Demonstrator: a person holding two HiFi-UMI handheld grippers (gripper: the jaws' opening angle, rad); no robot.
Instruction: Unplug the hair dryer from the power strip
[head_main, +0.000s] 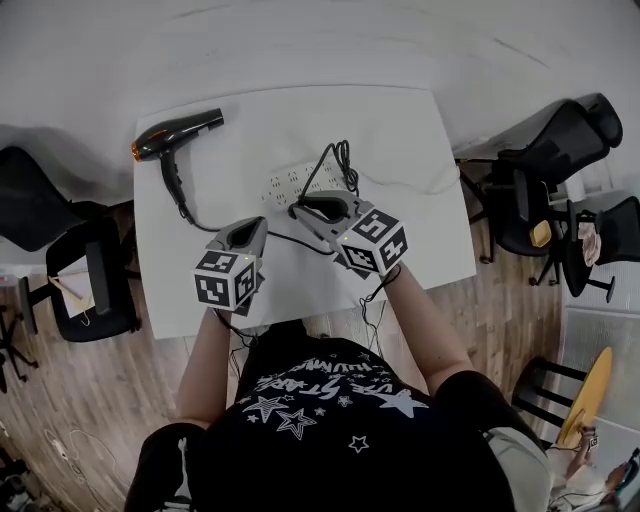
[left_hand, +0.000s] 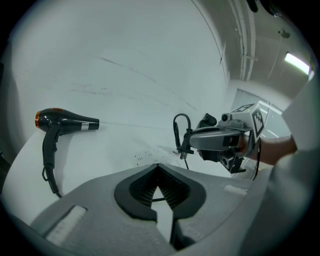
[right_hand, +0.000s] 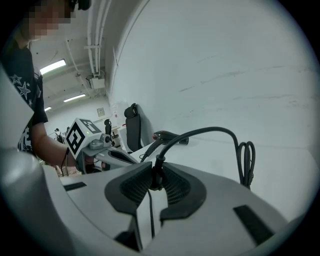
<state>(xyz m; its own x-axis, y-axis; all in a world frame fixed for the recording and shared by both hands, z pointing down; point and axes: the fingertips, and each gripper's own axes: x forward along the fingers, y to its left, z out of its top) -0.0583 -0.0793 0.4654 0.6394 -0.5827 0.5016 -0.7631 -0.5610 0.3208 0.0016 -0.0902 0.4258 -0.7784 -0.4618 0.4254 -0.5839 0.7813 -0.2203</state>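
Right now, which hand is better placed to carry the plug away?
Right, probably. The right gripper is shut on the black plug, lifted near the power strip. The left gripper is shut on nothing and sits off to the side.

A white tabletop (head_main: 420, 180) stands against a white wall (head_main: 300, 40) on the far side. The floor (head_main: 90, 400) is brown wood. A black chair (head_main: 555, 150) stands to the right of the tabletop. Another chair (head_main: 612, 232) is just beside it, a bit nearer. A third black chair (head_main: 110, 290) stands to the left, with some paper (head_main: 63, 287) on it. A round yellow thing (head_main: 590, 385) is near, on the right.
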